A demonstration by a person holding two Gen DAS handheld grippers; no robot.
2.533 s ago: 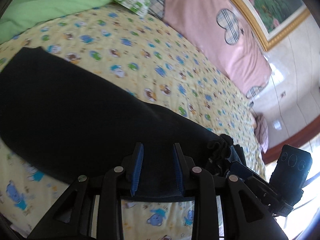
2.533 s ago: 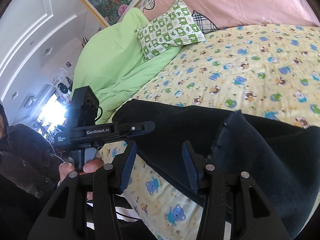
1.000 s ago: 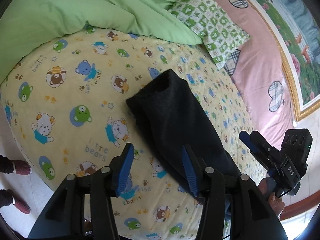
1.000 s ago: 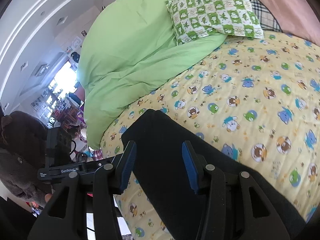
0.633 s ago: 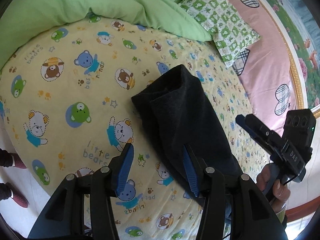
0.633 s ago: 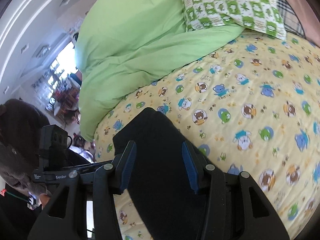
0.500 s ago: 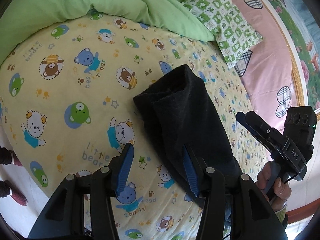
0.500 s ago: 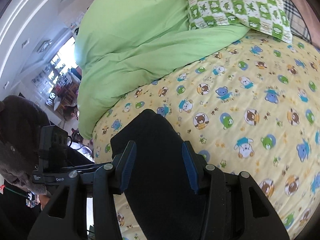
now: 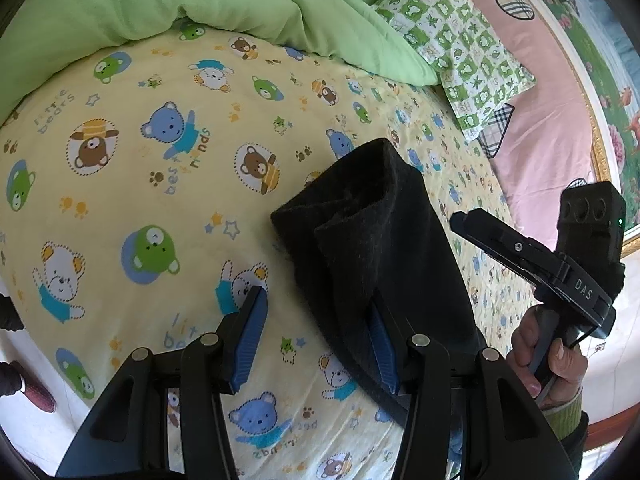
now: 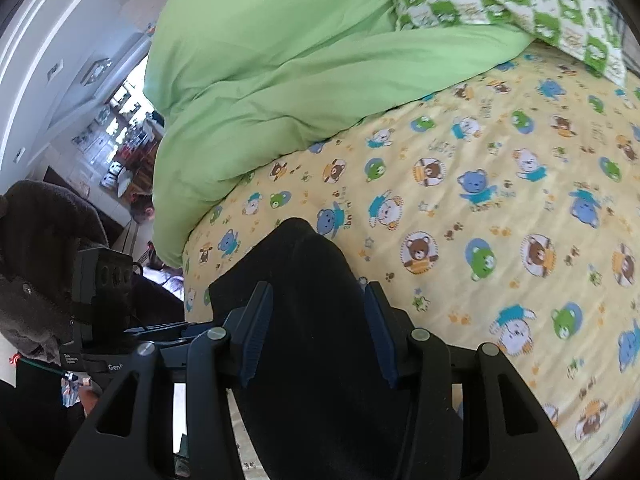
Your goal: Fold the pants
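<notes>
Left gripper (image 9: 316, 336) tilted over bear-print sheet (image 9: 132, 184), jaws apart, empty; right gripper (image 10: 316, 338) likewise released above black pants (image 10: 316, 360); green duvet (image 10: 280, 80) and checked pillow (image 9: 460, 48) beyond.

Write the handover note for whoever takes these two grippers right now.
Left gripper: open, holding nothing, fingers straddling the near edge of the black pants.
Right gripper: open, holding nothing, above the same pants.
The pants lie as a long narrow strip on the bear-print sheet, layered edges showing at the far end, so a lengthwise fold looks done.
Left: probably fold the strip end to end and flatten it.
</notes>
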